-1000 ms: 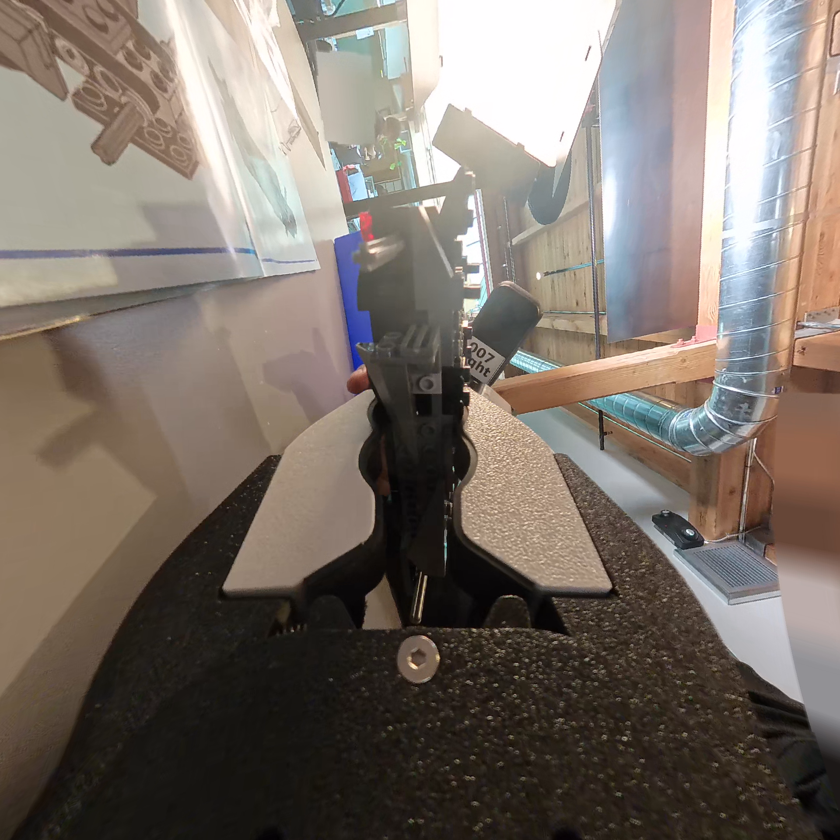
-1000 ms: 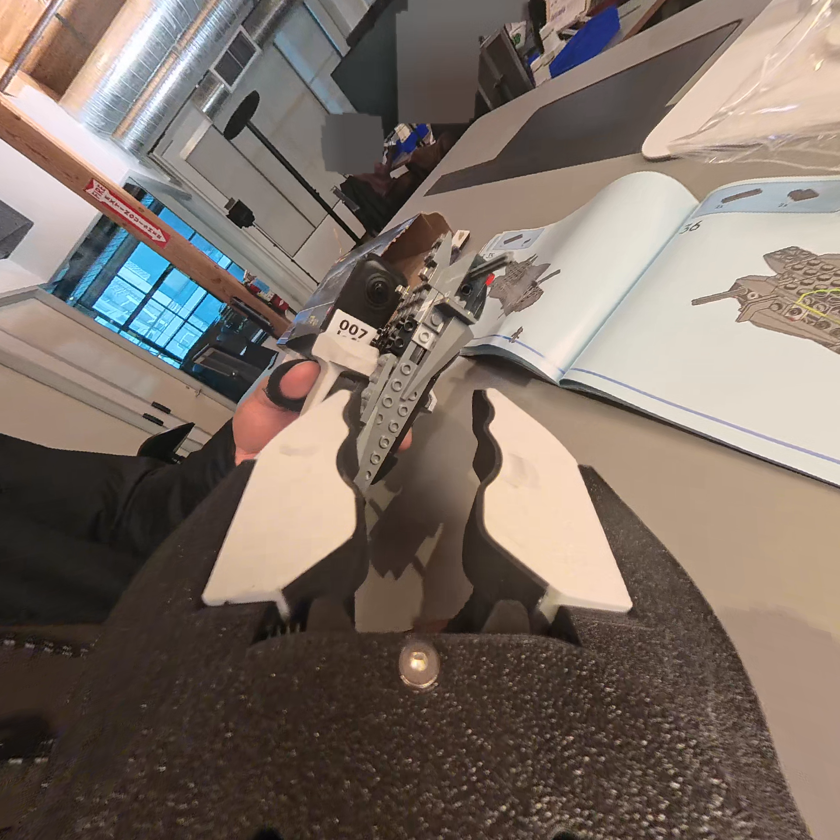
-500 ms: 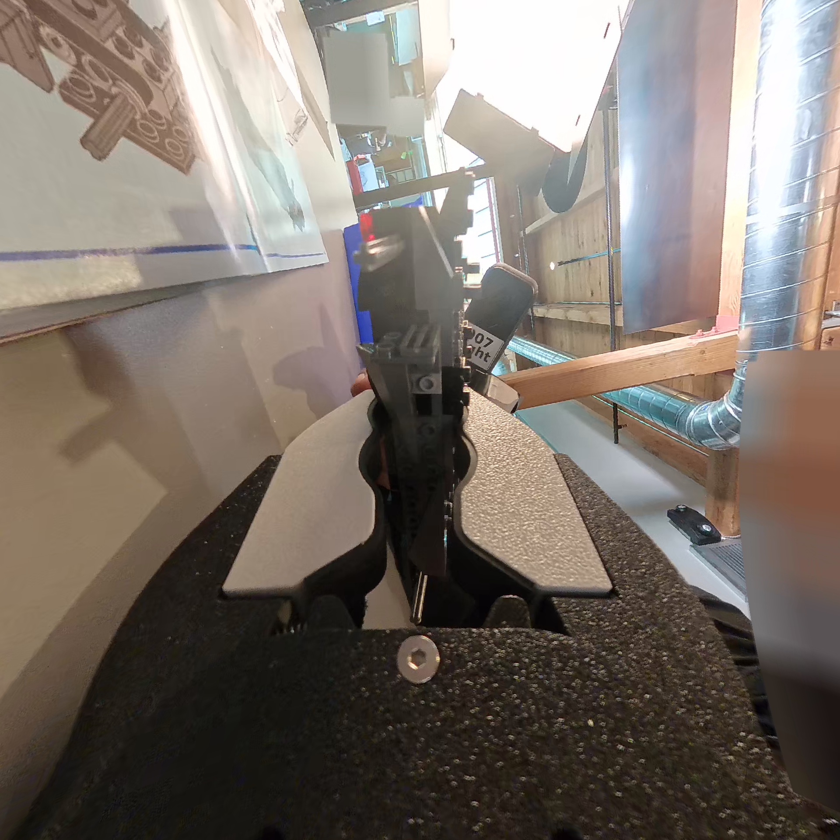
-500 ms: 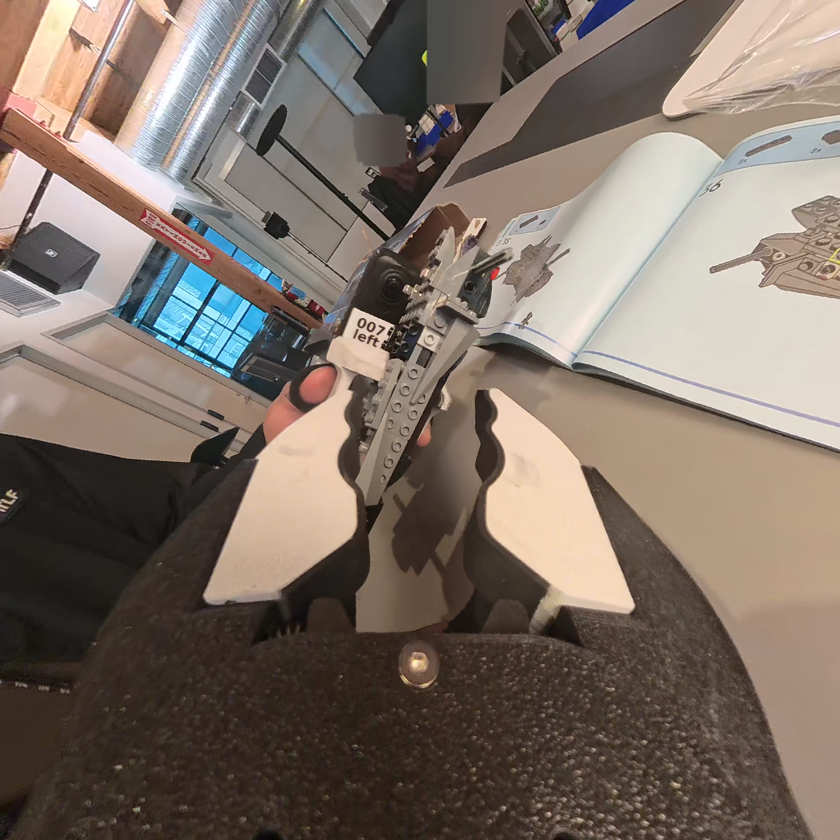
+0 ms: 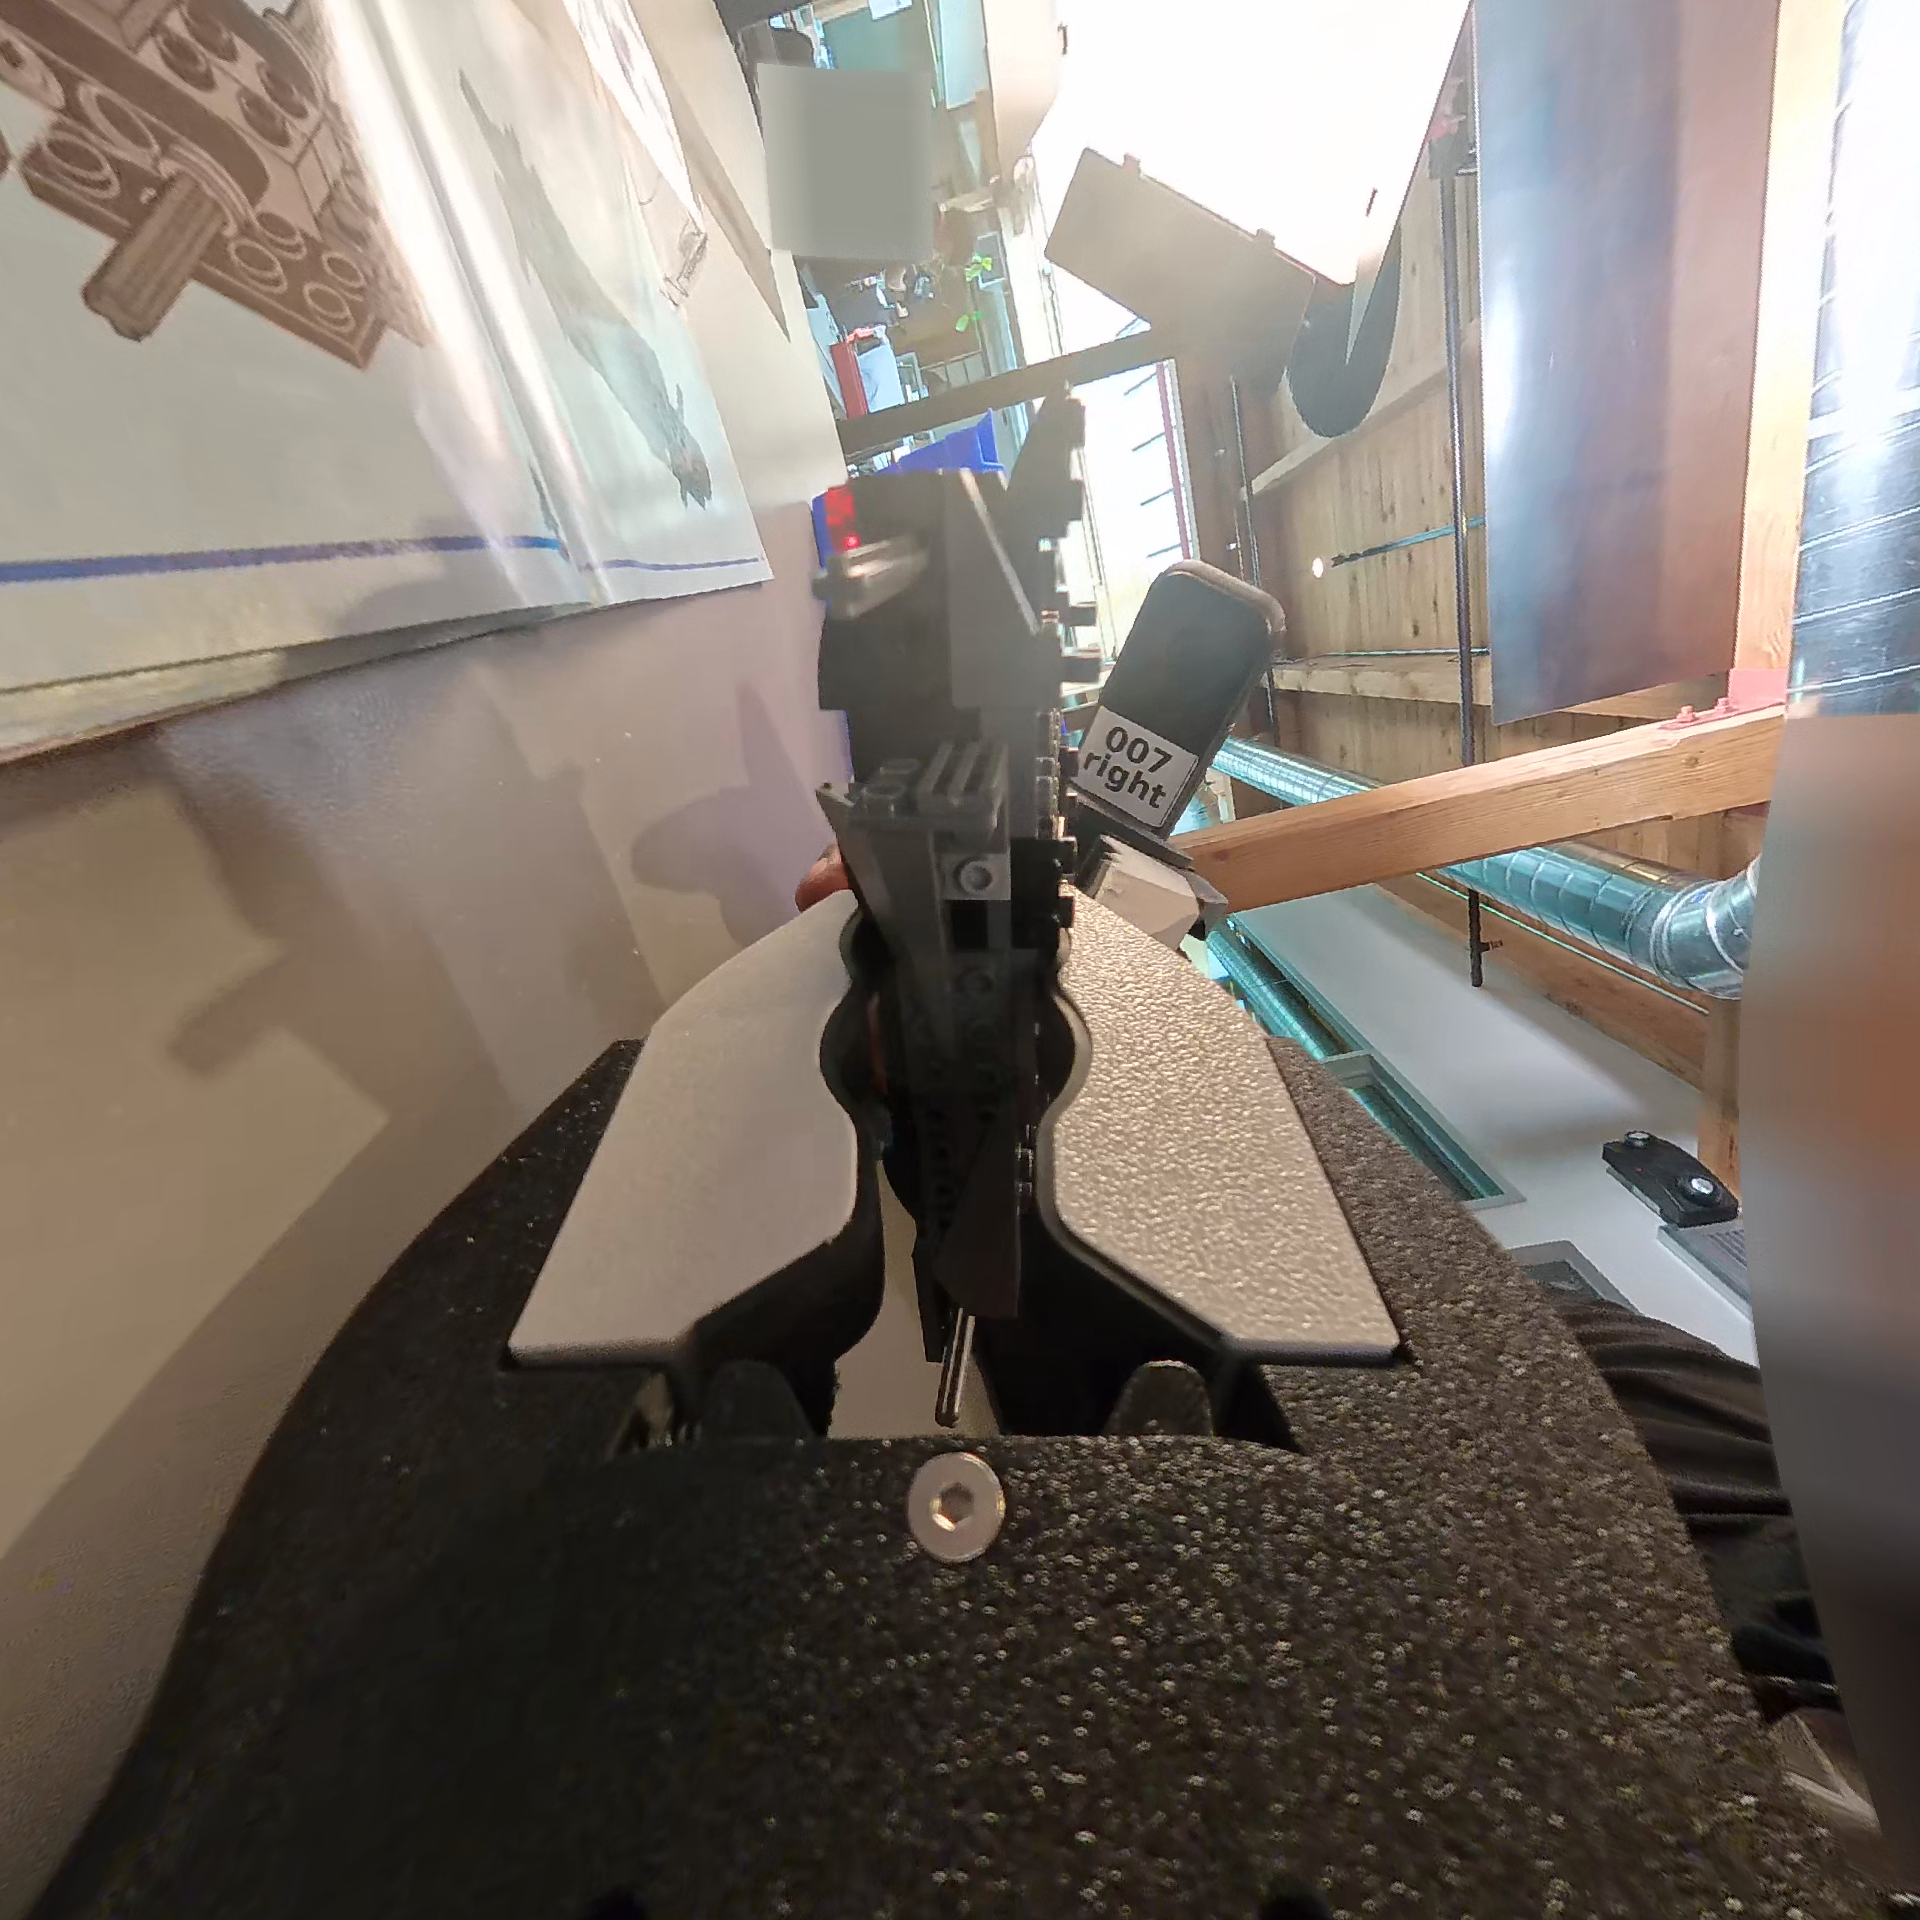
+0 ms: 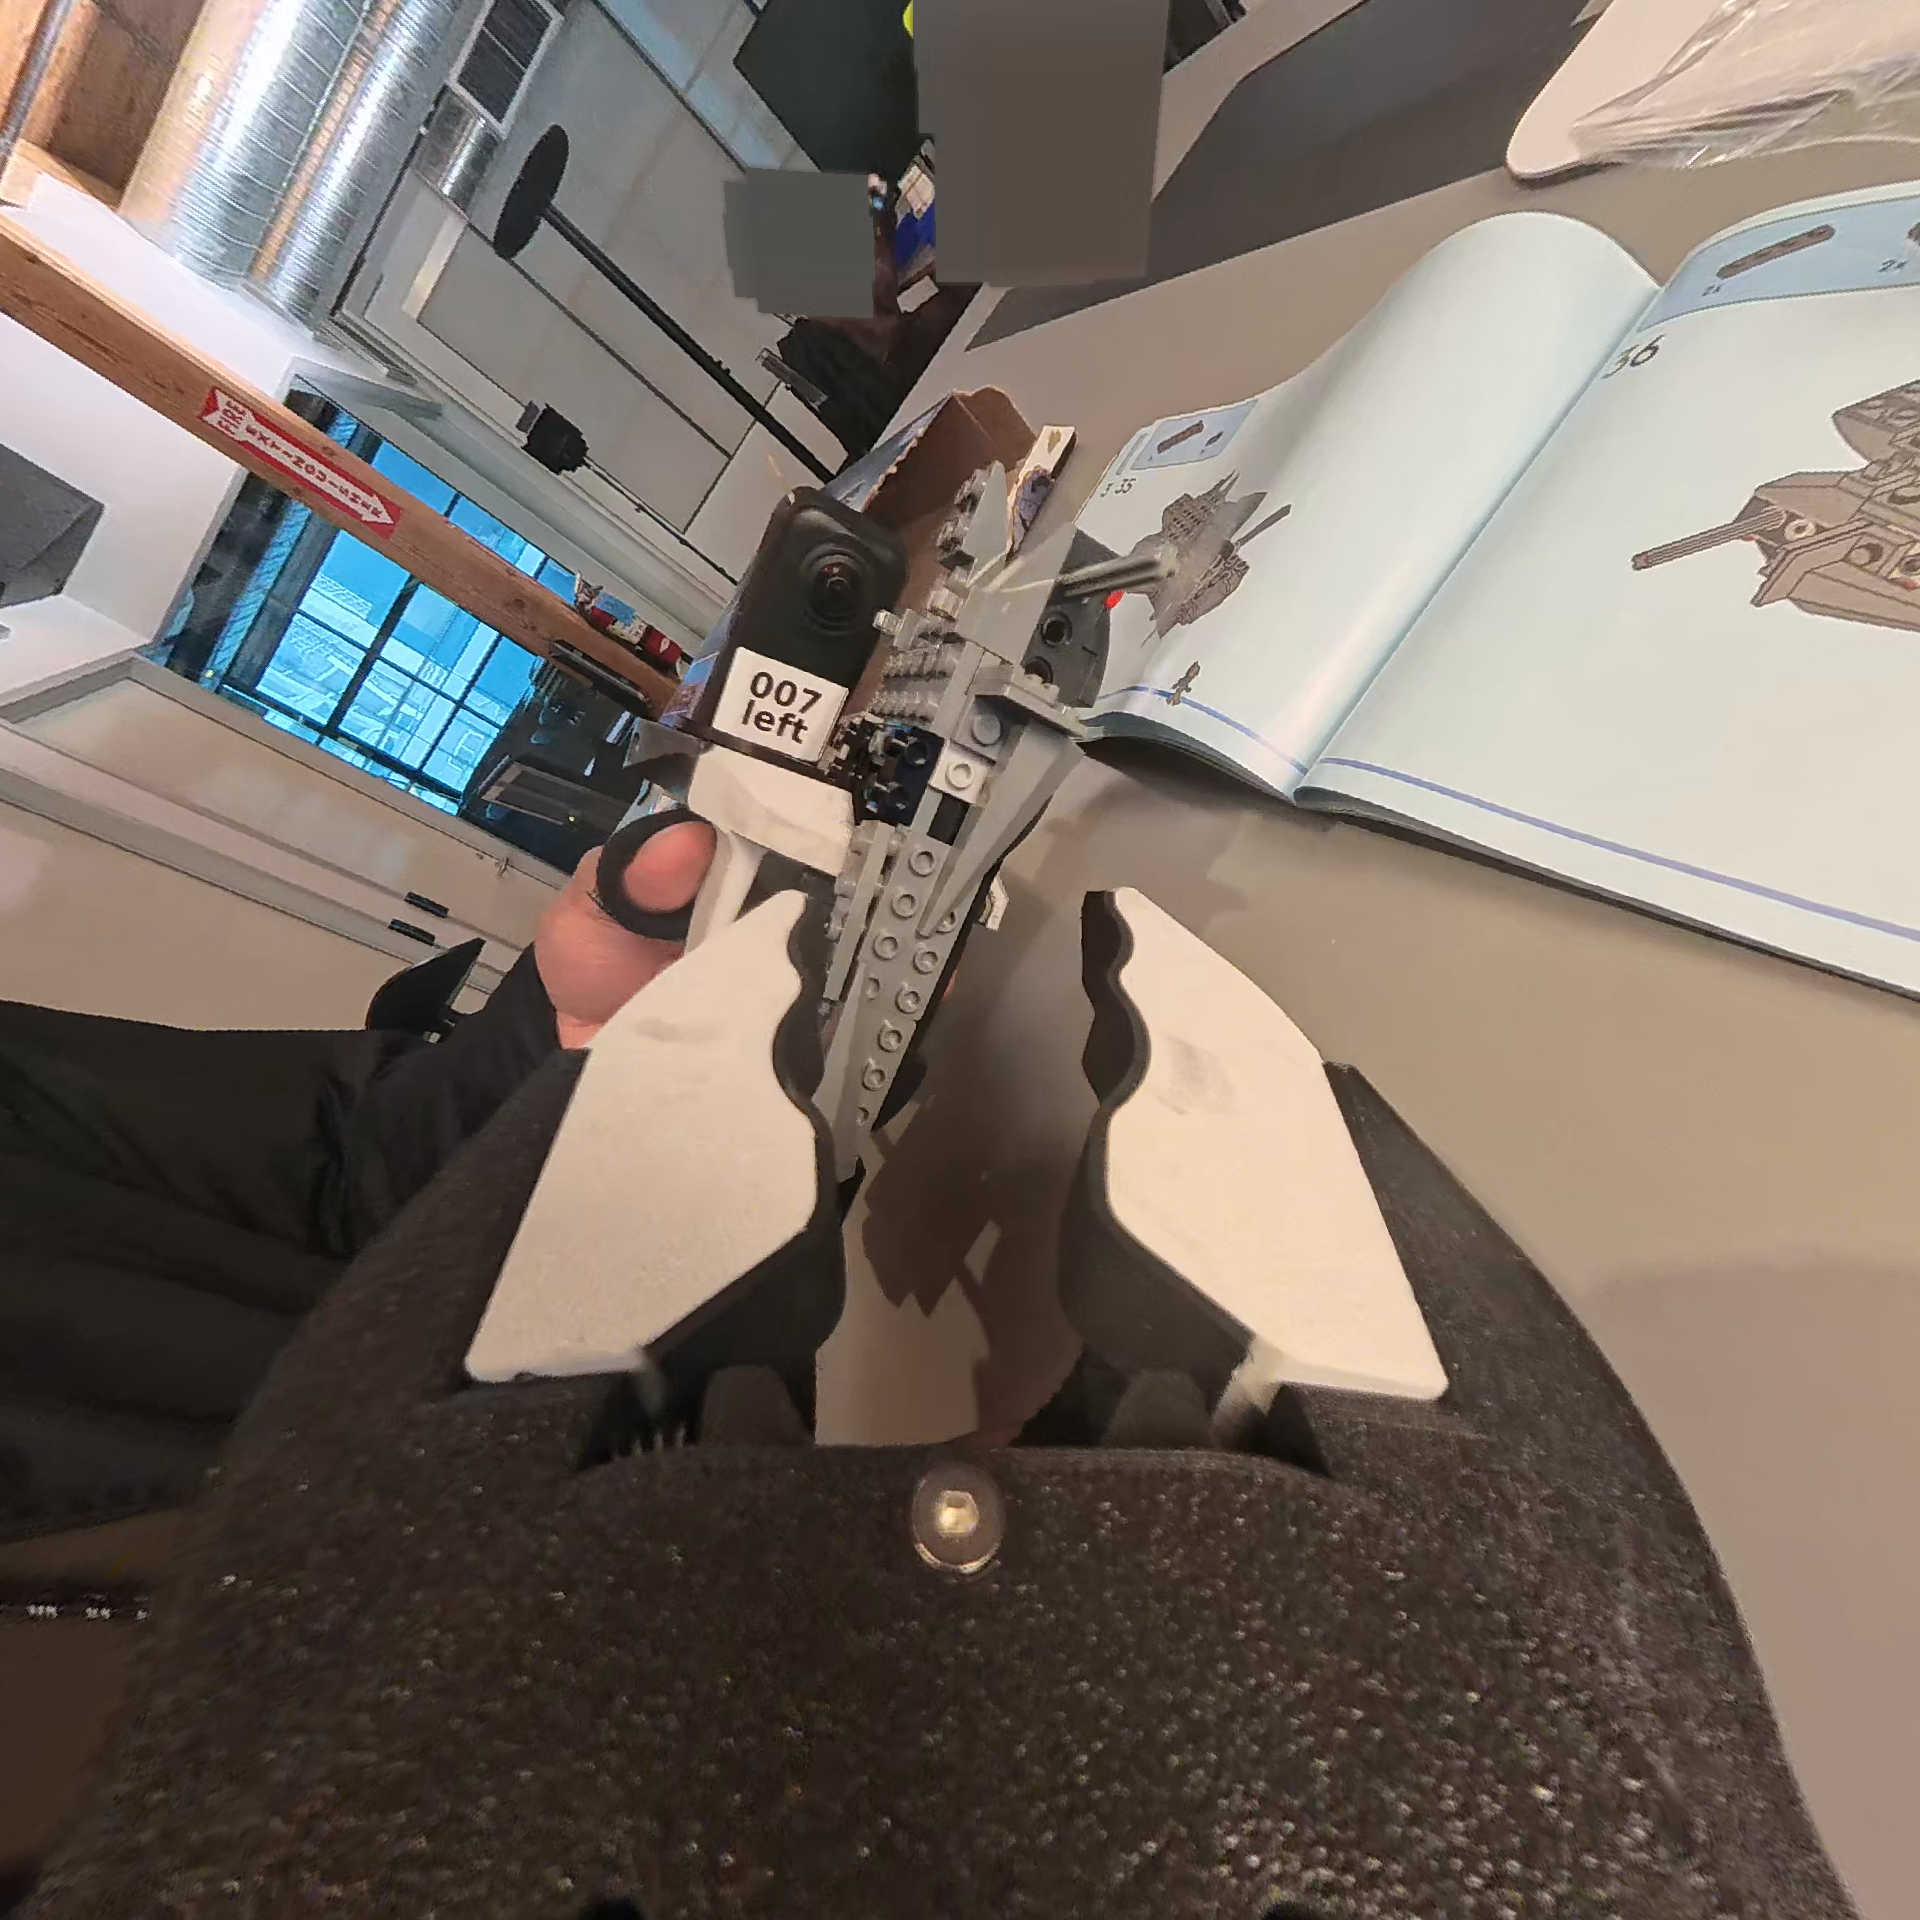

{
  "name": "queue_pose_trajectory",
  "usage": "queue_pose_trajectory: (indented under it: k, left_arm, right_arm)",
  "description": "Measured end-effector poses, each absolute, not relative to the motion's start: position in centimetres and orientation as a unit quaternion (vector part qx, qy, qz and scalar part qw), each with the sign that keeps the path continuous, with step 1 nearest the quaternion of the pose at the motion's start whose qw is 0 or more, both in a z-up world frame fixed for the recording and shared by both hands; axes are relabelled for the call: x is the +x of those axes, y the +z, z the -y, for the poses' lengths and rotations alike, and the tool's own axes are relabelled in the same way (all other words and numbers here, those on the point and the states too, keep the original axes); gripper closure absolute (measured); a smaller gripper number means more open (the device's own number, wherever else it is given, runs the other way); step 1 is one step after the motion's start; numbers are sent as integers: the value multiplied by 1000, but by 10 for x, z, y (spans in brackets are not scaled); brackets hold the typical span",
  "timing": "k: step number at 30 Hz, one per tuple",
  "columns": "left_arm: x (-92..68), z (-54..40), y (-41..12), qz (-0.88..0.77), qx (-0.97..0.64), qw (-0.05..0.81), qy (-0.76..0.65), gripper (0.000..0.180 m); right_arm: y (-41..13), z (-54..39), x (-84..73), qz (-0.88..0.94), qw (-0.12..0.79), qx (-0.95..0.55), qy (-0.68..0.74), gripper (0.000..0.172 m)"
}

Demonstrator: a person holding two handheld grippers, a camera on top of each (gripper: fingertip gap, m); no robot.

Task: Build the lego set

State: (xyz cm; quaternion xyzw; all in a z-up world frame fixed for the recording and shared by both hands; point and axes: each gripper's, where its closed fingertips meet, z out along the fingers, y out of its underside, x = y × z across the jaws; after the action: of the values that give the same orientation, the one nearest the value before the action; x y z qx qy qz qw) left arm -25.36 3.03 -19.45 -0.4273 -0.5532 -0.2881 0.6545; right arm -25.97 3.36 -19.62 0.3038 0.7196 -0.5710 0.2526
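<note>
In the middle of the left wrist view, the left gripper (image 5: 956,997) pinches a grey brick ship (image 5: 940,935) tight between both fingers. In the right wrist view, the right gripper (image 6: 951,997) is spread wide; the ship (image 6: 914,914) leans by its left finger (image 6: 675,1122), with space on the other side. An open booklet (image 6: 1558,623) lies on the table (image 6: 1455,1091) at the upper right.

Silver ducts (image 6: 312,125), wooden beams (image 5: 1475,800), blue-lit windows (image 6: 343,623), perhaps white cabinets (image 6: 260,831).
</note>
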Motion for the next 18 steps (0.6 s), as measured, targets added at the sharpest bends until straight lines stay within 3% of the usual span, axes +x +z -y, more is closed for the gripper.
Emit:
queue_pose_trajectory:
  k: [18]
  left_arm:
    - [-252,-32,-193,547,-434,657,-283,152]
  right_arm:
    - [-196,-34,-261,-715,261,312,-569,124]
